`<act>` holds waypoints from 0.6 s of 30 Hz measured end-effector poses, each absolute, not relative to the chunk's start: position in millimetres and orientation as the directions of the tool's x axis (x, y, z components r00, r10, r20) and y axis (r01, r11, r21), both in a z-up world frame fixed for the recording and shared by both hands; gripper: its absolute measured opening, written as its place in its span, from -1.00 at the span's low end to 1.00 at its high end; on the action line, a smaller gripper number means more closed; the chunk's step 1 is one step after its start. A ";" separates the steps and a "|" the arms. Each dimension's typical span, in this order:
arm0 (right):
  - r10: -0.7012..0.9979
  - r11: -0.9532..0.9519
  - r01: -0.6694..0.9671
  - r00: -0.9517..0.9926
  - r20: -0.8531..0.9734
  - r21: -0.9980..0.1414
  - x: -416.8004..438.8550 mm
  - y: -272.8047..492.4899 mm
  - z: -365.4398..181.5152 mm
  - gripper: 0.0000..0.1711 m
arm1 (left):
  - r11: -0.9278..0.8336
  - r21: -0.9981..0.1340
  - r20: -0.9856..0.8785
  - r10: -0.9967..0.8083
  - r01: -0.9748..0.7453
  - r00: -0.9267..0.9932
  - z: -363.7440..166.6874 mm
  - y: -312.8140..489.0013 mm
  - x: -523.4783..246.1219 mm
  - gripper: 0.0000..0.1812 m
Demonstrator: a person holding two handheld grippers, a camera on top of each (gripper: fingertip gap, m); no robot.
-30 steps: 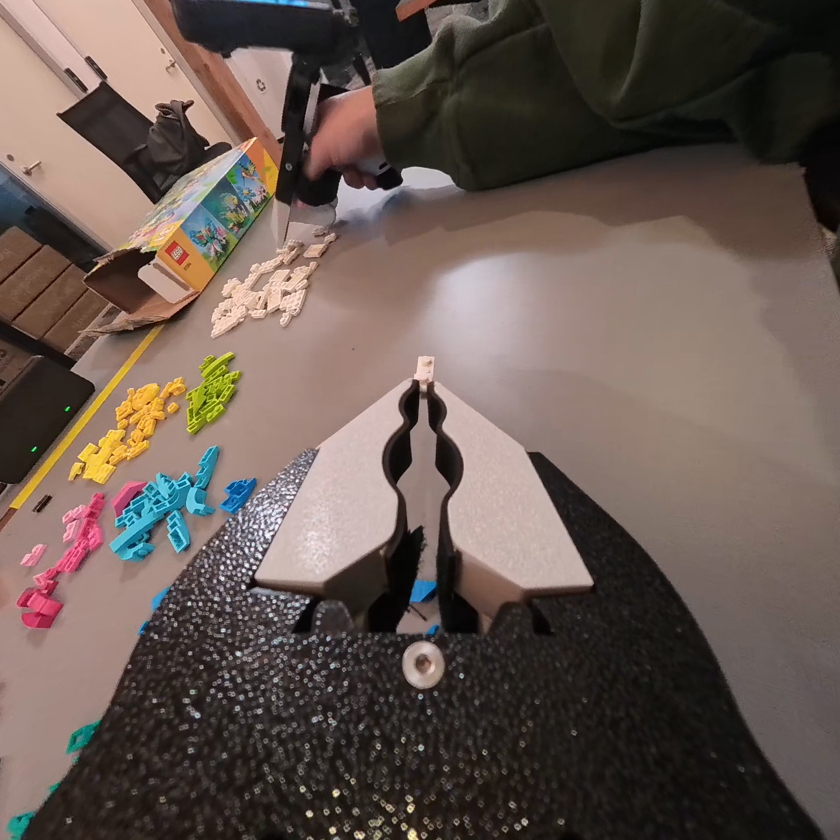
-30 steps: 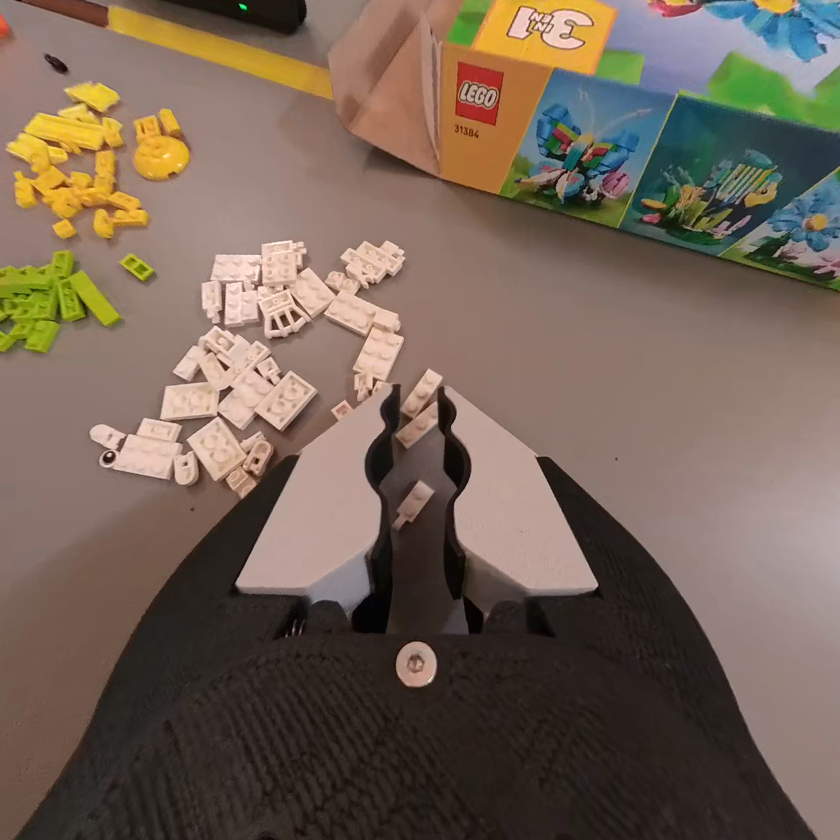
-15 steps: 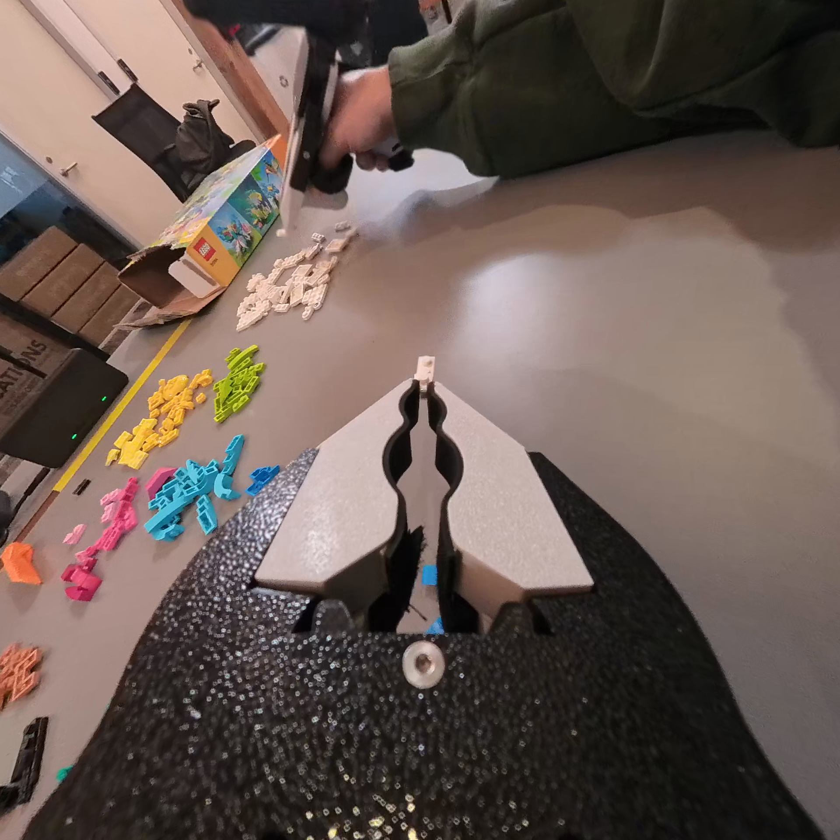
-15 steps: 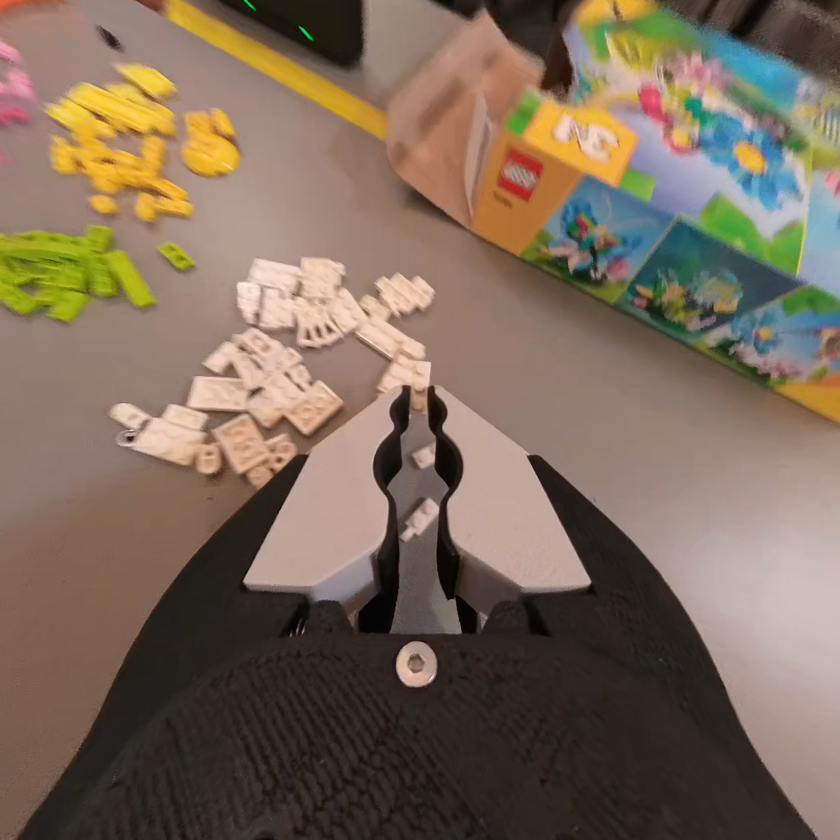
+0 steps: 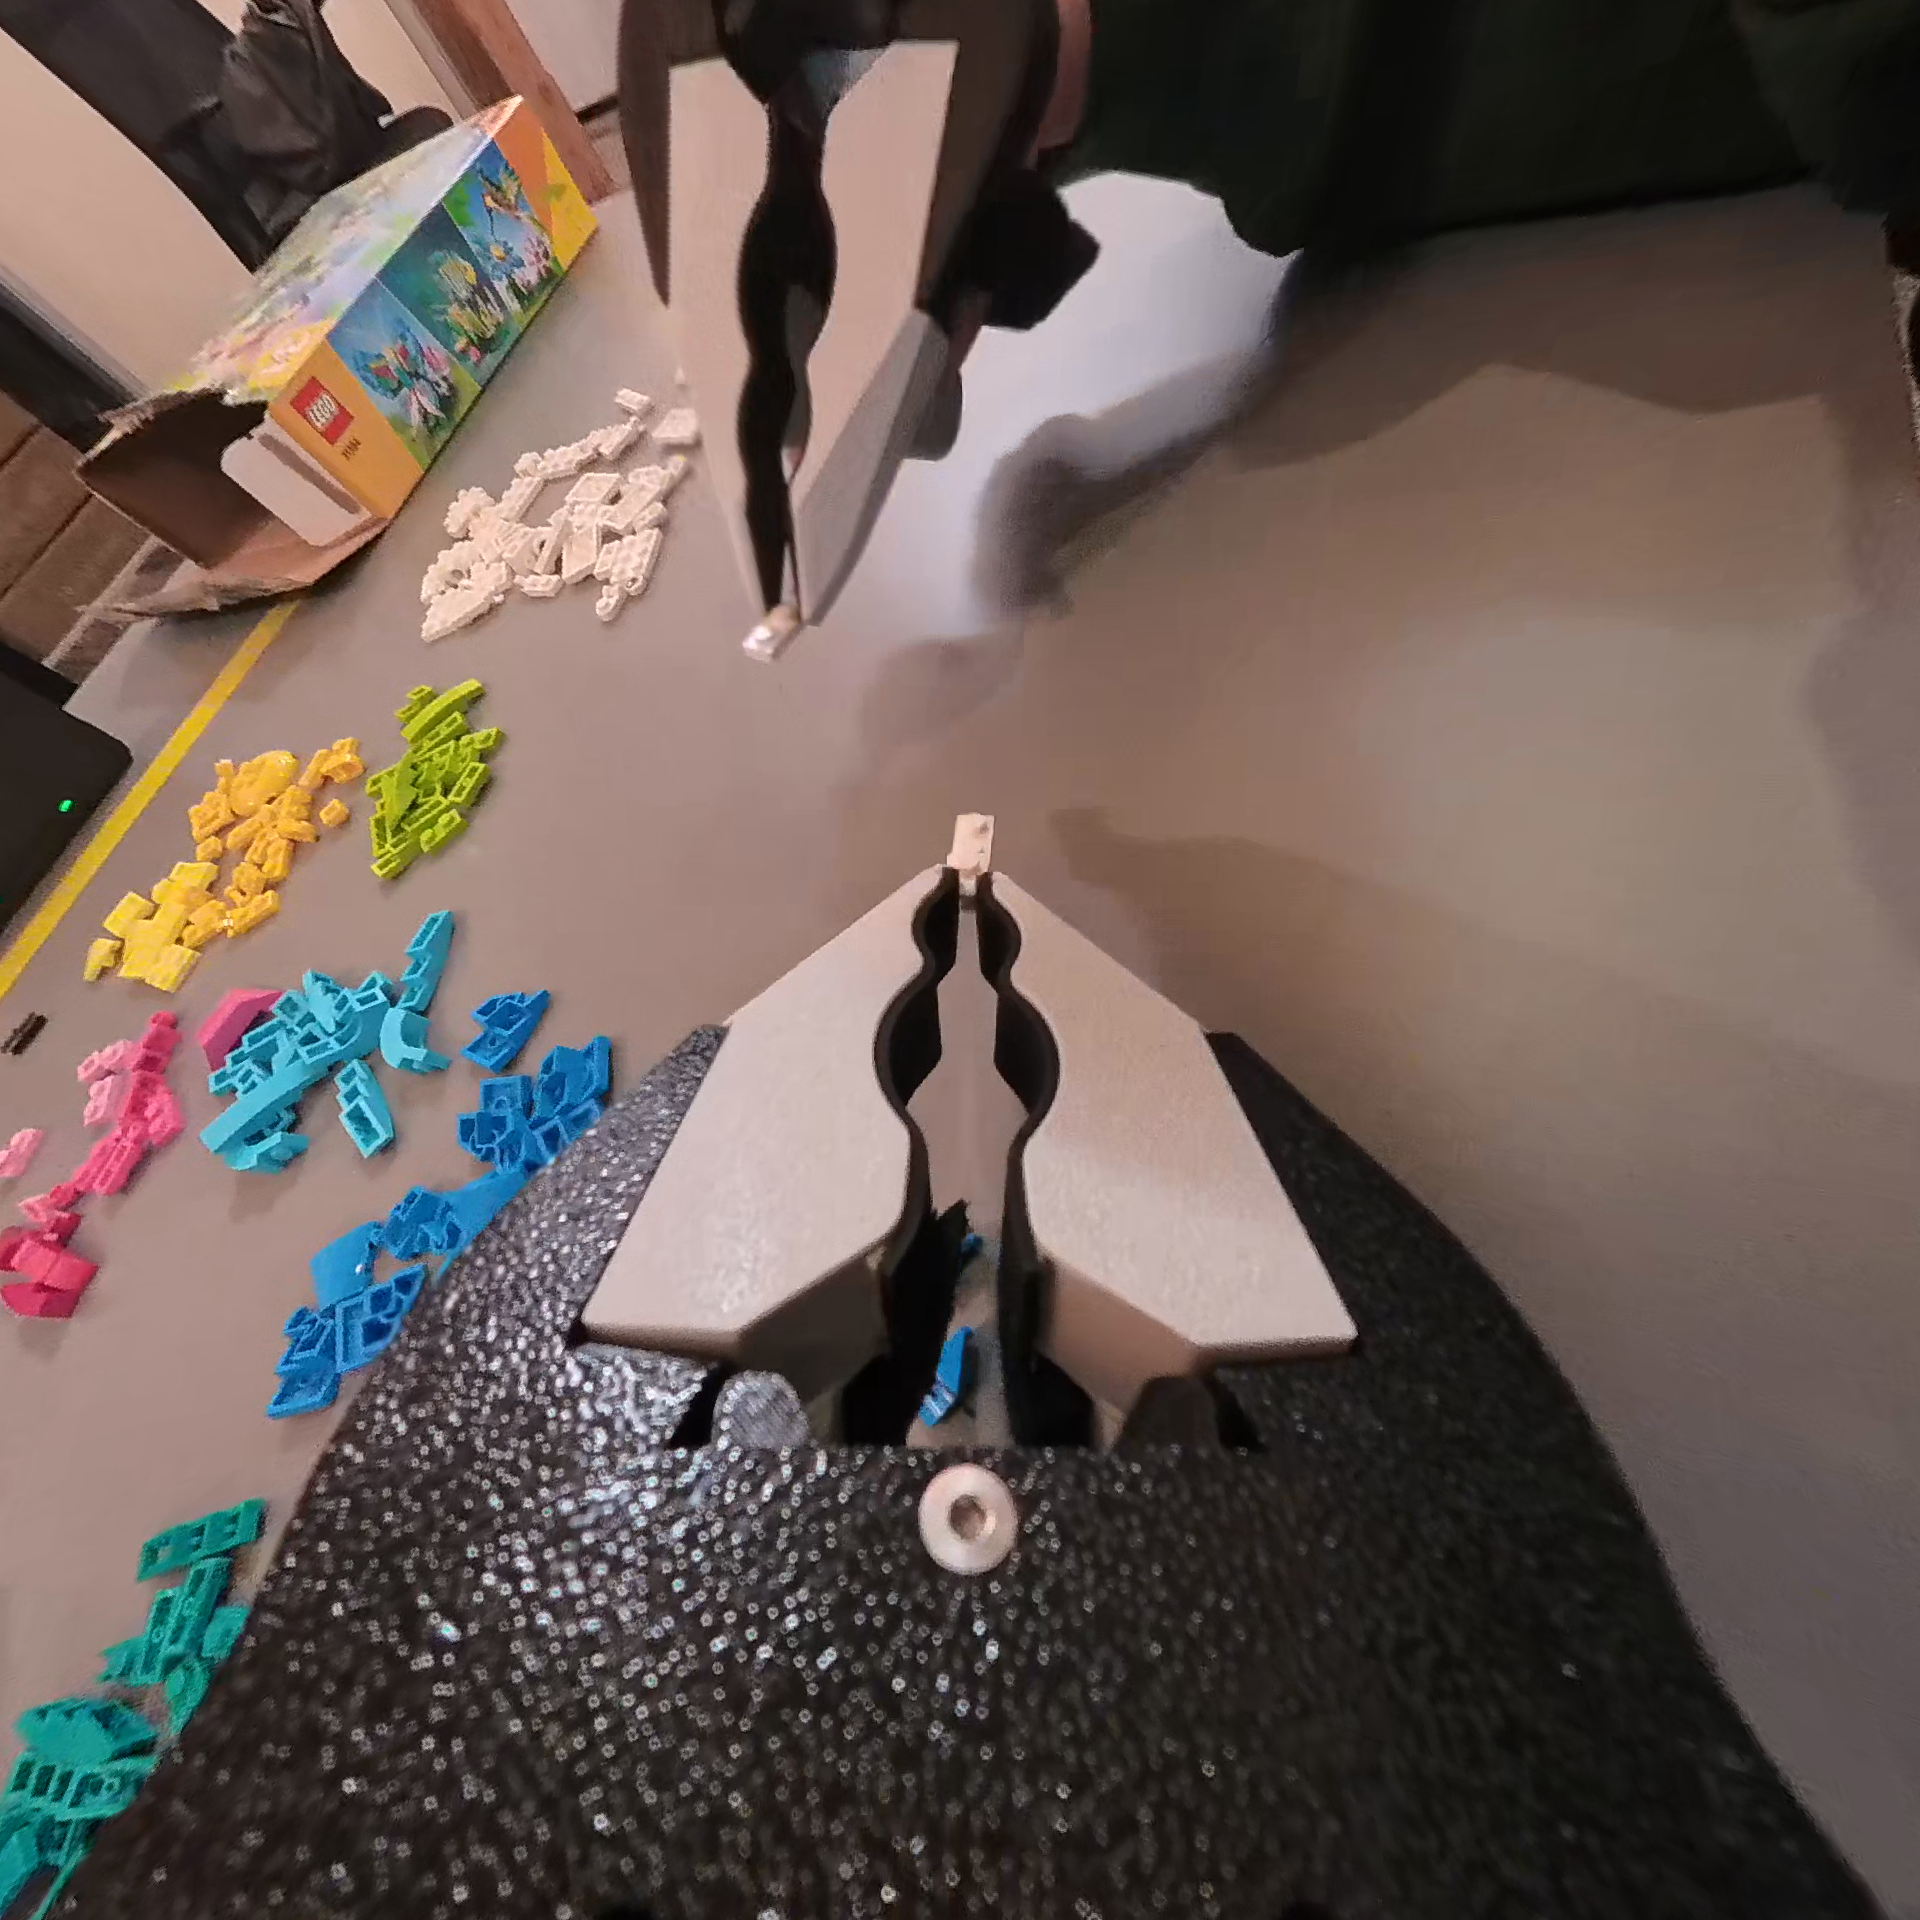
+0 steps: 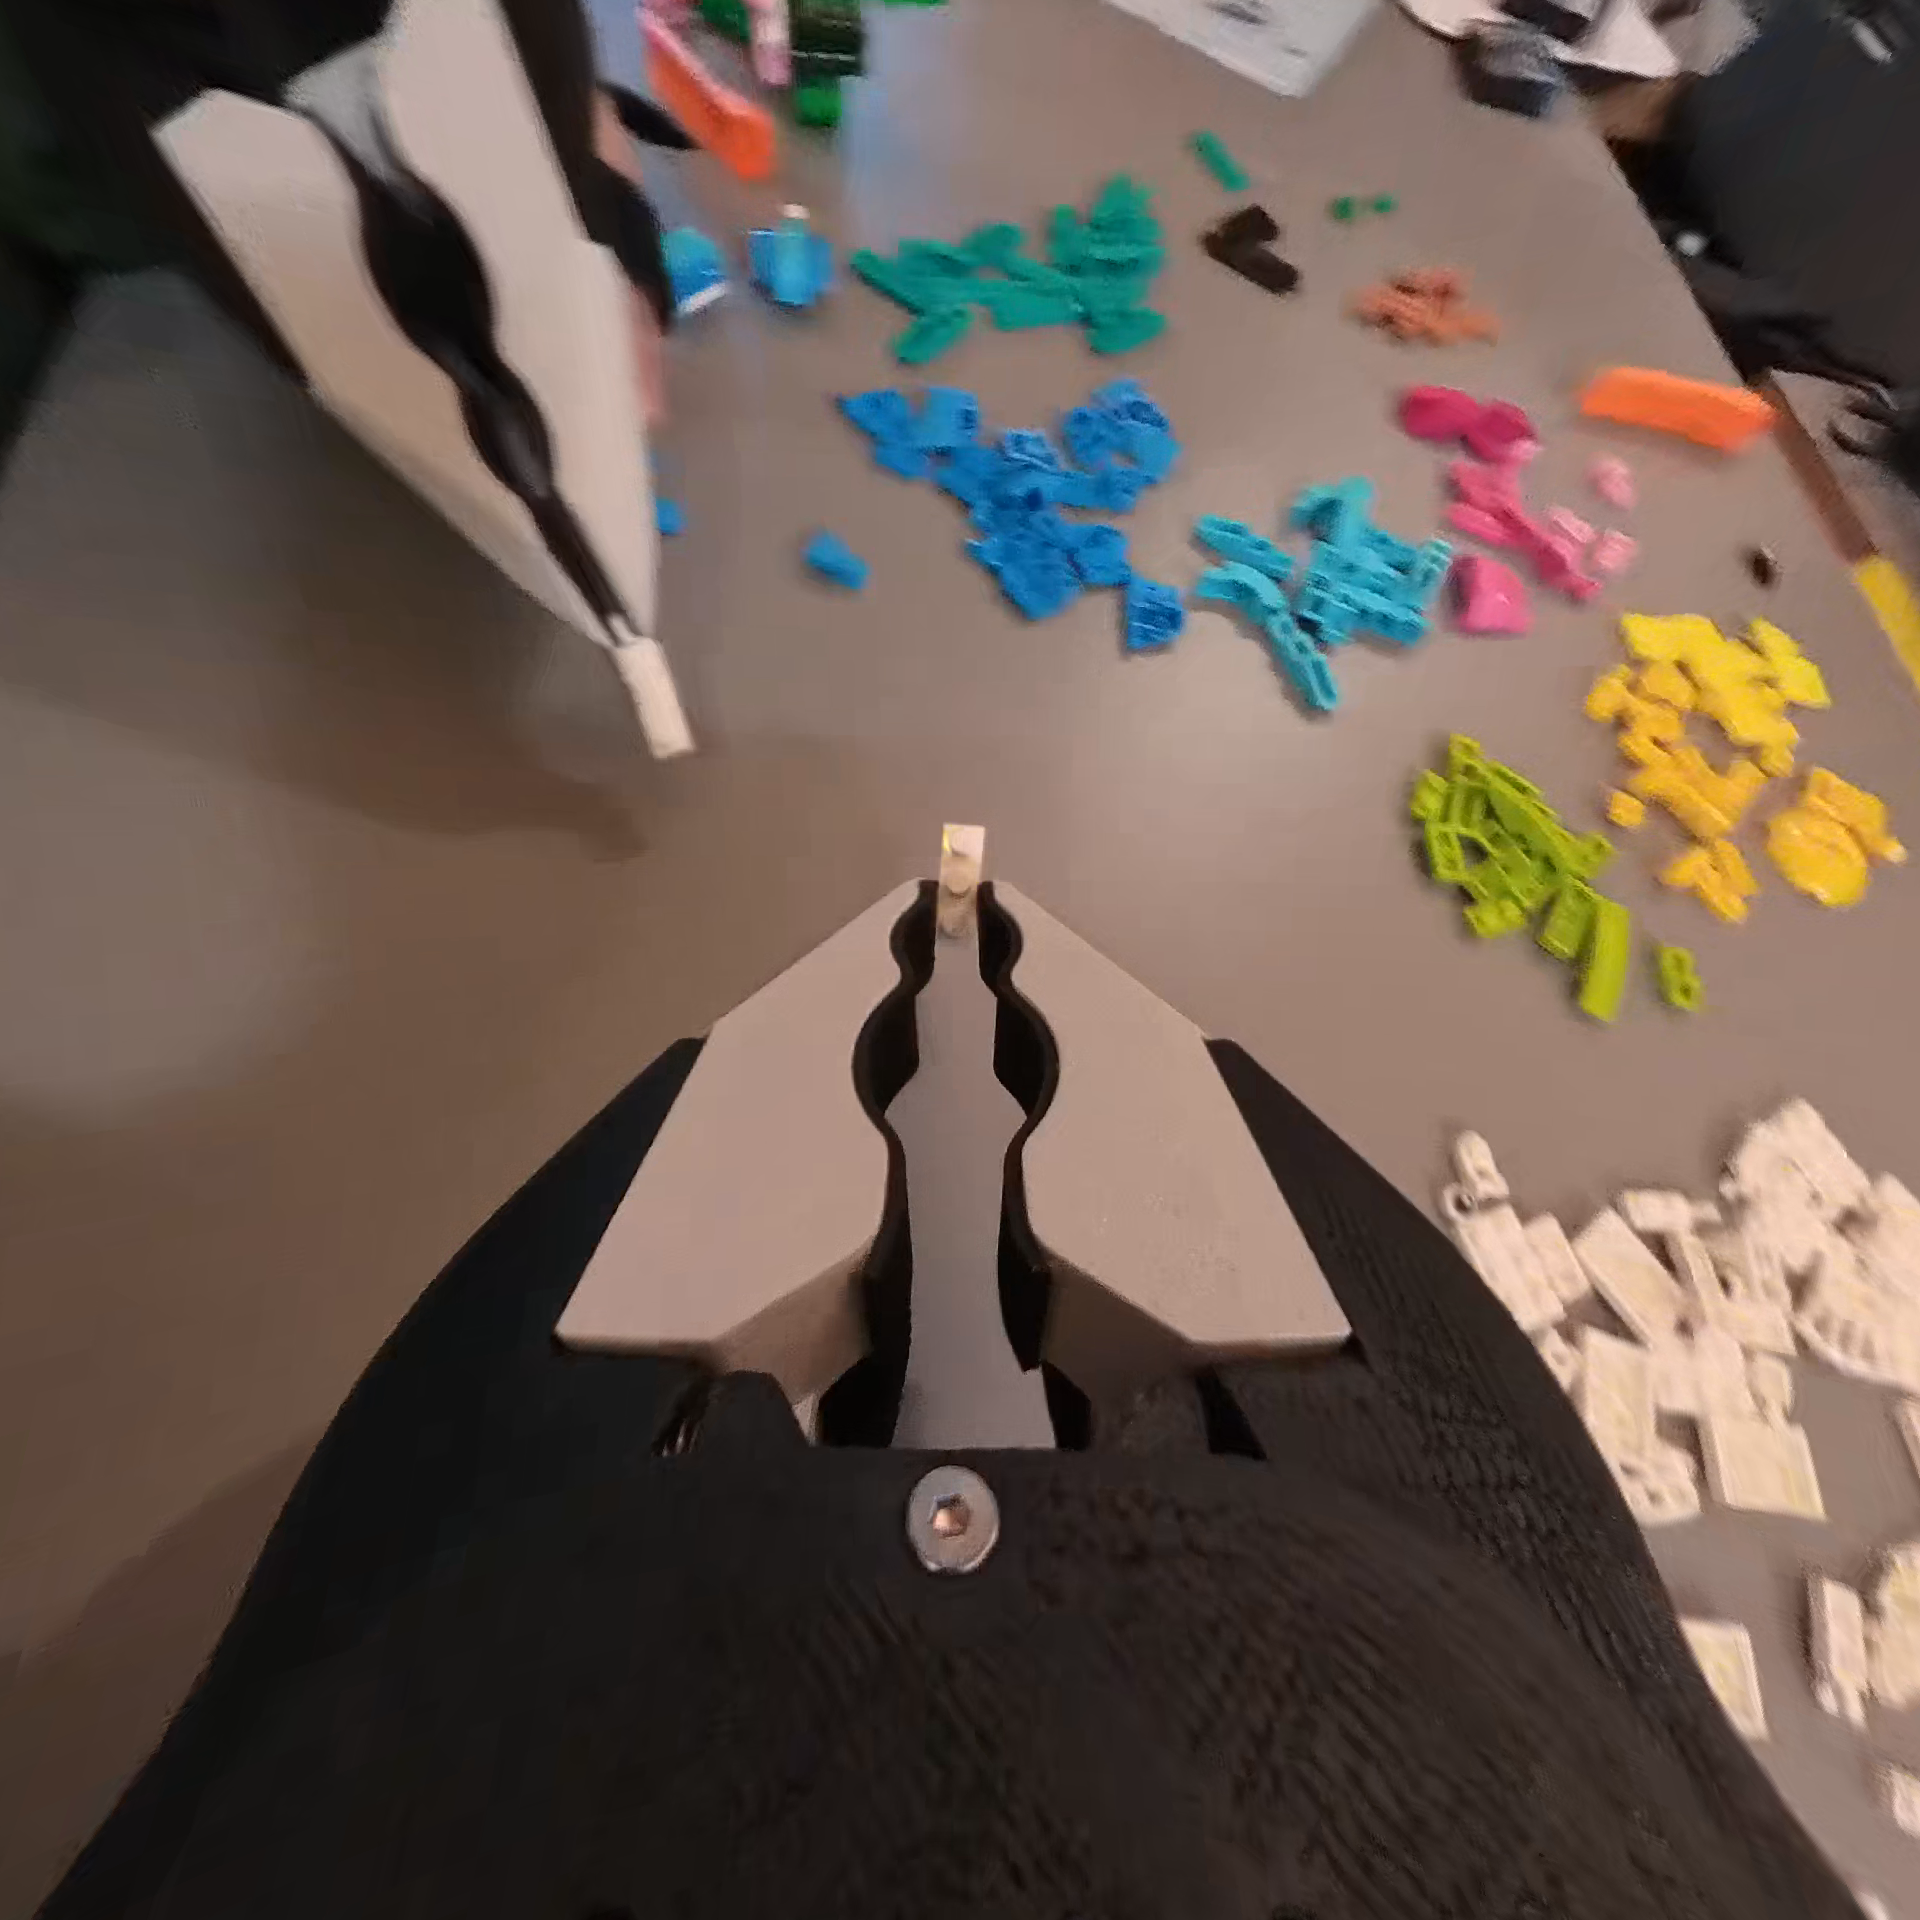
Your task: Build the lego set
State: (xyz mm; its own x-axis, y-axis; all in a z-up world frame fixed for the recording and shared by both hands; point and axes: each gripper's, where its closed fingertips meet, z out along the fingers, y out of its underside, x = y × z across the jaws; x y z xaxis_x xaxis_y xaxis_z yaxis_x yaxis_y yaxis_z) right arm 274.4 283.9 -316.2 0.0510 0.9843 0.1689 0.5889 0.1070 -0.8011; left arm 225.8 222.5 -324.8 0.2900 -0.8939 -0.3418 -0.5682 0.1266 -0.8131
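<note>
My left gripper (image 5: pixel 971 883) is shut on a small white piece (image 5: pixel 972 844) that sticks out past its tips, above the grey table (image 5: pixel 1455 790). My right gripper (image 6: pixel 958 896) is shut on a small white plate (image 6: pixel 961 862). The two grippers face each other over the bare middle of the table, a short way apart. The right gripper also shows in the left wrist view (image 5: pixel 781 608) with its white plate (image 5: pixel 771 634). The left gripper shows in the right wrist view (image 6: pixel 621 629) with its piece (image 6: pixel 657 709). The white brick pile (image 5: pixel 561 530) lies beside the right gripper.
Sorted brick piles lie on the table: yellow (image 5: pixel 229 862), lime (image 5: pixel 431 779), light blue (image 5: pixel 322 1049), blue (image 5: pixel 520 1091), pink (image 5: pixel 94 1143), teal (image 5: pixel 125 1662). The opened set box (image 5: pixel 405 322) lies behind the white pile. Orange pieces (image 6: pixel 1673 405) lie near the far edge. The grippers' ends are close to 9 centimeters from one another.
My right gripper shut on a white plate at the white pile, lifted it and swung round to face the left gripper. The left gripper kept hold of its white piece.
</note>
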 end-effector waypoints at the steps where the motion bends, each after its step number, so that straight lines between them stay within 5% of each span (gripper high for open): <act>1: 0.986 0.120 0.586 0.024 0.164 -0.802 271.7 279.1 -317.2 -0.93 | 0.121 -0.809 -0.339 -0.895 -0.576 0.289 -326.5 222.4 225.5 -1.00; 18: 0.987 0.156 0.560 -0.116 0.110 -0.814 254.4 250.1 -323.4 -0.93 | 0.043 -0.797 -0.266 -0.920 -0.602 0.287 -340.6 223.9 224.8 -1.00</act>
State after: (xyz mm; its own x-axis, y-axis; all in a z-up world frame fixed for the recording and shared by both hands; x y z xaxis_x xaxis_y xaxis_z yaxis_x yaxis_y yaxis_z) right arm 254.4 250.1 -323.4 -0.1156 0.9872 0.1099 0.5600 0.1561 -0.8137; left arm 224.8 223.9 -340.6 0.2866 -0.9203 -0.2664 -0.6018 0.0434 -0.7975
